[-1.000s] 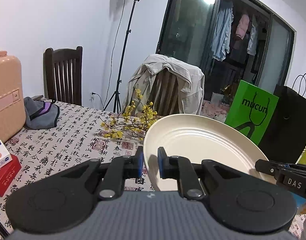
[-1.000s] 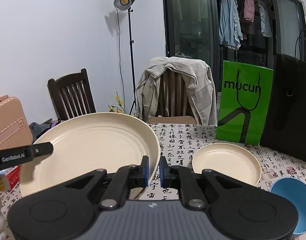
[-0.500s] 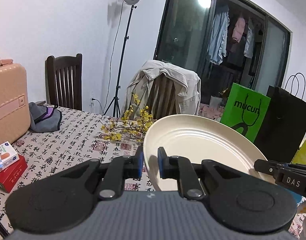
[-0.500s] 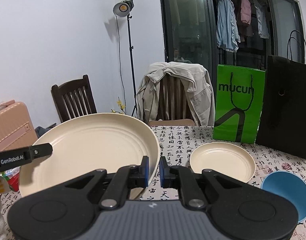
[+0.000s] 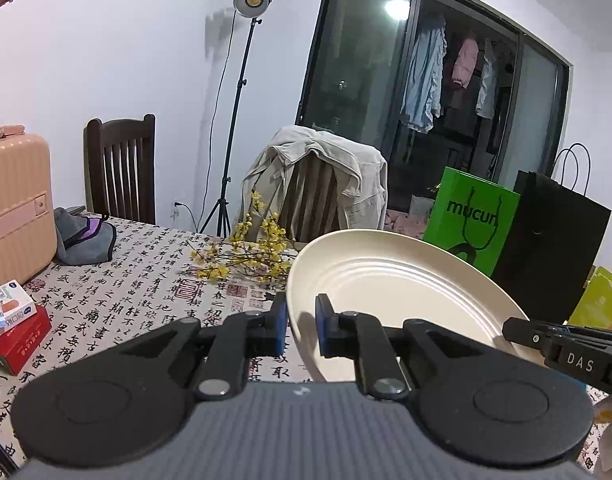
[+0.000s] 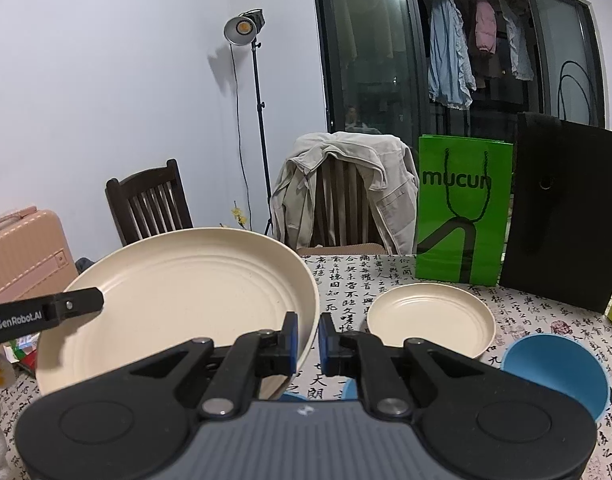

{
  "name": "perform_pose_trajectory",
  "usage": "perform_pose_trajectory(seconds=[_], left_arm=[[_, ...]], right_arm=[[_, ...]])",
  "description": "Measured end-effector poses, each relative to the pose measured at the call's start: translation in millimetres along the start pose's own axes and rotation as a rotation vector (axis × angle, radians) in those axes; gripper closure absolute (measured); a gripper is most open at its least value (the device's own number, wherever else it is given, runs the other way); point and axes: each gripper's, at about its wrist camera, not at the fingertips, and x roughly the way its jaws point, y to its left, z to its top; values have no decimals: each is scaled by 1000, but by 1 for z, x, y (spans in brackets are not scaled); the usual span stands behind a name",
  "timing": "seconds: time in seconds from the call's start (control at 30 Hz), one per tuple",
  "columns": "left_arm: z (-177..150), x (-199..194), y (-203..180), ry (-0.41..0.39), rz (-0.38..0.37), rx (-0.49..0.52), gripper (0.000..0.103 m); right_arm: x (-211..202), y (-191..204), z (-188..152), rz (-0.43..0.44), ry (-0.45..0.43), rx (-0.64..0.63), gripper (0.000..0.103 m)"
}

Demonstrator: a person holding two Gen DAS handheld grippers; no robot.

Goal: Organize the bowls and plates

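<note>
Above the table (image 6: 386,272), both claws pinch opposite rims of a cream, ridged large plate (image 6: 178,292).

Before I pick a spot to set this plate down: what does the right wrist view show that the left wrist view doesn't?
Only the right wrist view shows the small cream plate and the blue bowl on the table. Only the left wrist view shows the yellow flower sprigs lying on the cloth and the red box. Both show the large cream plate, gripped at opposite rims by the left gripper and right gripper, and the green bag.
</note>
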Motion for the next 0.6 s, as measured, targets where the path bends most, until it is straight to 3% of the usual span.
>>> perform_pose_trajectory(seconds=[0.6], left_arm=[[-14, -15, -22, -4, -53, 17, 89]], right_arm=[[-31, -25, -17, -16, -43, 40, 93]])
